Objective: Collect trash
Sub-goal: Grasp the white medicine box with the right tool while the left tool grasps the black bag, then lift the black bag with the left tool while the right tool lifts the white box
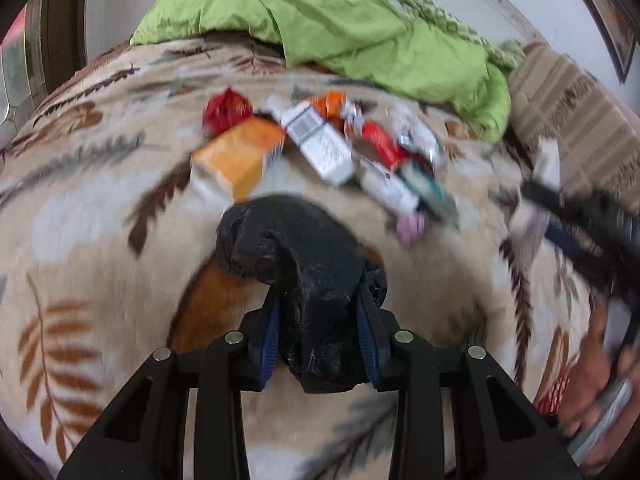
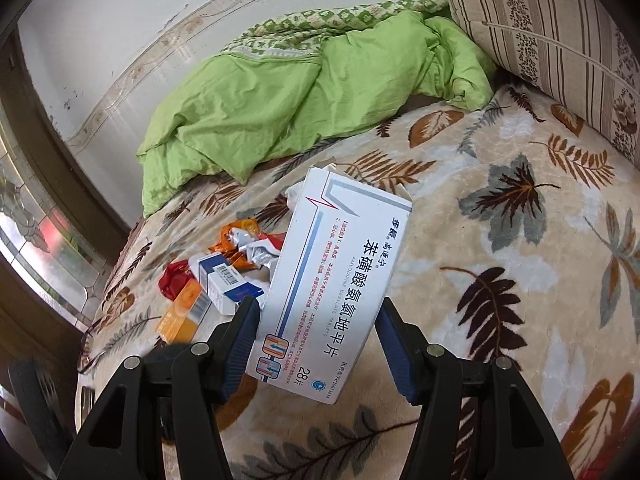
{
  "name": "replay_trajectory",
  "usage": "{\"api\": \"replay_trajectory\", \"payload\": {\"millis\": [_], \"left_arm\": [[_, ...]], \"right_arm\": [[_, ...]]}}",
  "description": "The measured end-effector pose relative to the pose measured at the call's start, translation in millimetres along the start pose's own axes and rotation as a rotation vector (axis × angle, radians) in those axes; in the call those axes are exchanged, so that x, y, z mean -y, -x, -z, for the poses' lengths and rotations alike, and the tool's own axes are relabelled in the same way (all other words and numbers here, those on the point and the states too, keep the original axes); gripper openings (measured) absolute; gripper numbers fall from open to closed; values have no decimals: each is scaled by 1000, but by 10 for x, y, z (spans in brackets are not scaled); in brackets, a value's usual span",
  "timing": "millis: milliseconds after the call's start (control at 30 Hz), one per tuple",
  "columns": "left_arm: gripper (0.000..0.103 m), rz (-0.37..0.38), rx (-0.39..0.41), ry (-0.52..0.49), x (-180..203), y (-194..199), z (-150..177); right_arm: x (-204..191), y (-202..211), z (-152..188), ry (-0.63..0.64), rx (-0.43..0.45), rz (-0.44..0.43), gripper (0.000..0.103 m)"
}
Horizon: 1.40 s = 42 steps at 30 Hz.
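In the left wrist view, your left gripper (image 1: 320, 336) is clamping a crumpled black plastic bag (image 1: 296, 252); both blue pads (image 1: 270, 332) are pressing against its bunched lower part, and the bag is bulging up and forward beyond the fingertips over the leaf-patterned blanket (image 1: 100, 220). Past the bag, the trash is lying in a loose pile on the blanket: an orange box (image 1: 236, 156), a red wrapper (image 1: 226, 110), a white box with a barcode (image 1: 320, 144) and several smaller cartons and foil scraps to its right, all blurred. A green quilt (image 1: 340, 20) is lying bunched behind the pile. At the right edge your right hand (image 1: 596, 384) is showing, blurred. In the right wrist view, your right gripper (image 2: 320, 340) is gripping a white medicine box (image 2: 336, 280) across its lower end, one pad on each long edge, and is holding it tilted above the blanket (image 2: 500, 240). The rest of the pile is lying to the left of the held box, including the orange box (image 2: 184, 312) and the red wrapper (image 2: 174, 278). A striped pillow (image 2: 552, 52) is leaning at the upper right beside the green quilt (image 2: 300, 92).
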<state>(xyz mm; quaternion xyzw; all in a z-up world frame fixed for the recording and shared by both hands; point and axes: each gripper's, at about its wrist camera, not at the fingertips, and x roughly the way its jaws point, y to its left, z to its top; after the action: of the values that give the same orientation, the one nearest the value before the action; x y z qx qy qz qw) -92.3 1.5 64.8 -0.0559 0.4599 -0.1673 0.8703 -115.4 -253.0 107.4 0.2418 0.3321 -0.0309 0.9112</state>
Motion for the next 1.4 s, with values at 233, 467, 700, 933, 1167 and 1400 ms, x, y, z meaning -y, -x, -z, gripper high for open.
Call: {"api": "replay_trajectory", "payload": {"millis": [233, 467, 700, 933, 1167, 1400], "left_arm": [[67, -44, 78, 5, -37, 170, 22], [77, -125, 148, -8, 26, 270, -9], [86, -214, 173, -77, 106, 75, -111], [86, -157, 35, -28, -59, -243, -102], [47, -91, 27, -80, 62, -306, -45], [34, -68, 79, -91, 113, -185, -33]], "right_arm": [[-69, 18, 28, 22, 11, 0, 63], [-36, 40, 17, 16, 21, 5, 63], [-65, 24, 21, 25, 19, 2, 63], [-58, -1, 20, 21, 13, 2, 63], [-97, -11, 36, 39, 14, 6, 63], [-145, 69, 88, 60, 29, 22, 64]]}}
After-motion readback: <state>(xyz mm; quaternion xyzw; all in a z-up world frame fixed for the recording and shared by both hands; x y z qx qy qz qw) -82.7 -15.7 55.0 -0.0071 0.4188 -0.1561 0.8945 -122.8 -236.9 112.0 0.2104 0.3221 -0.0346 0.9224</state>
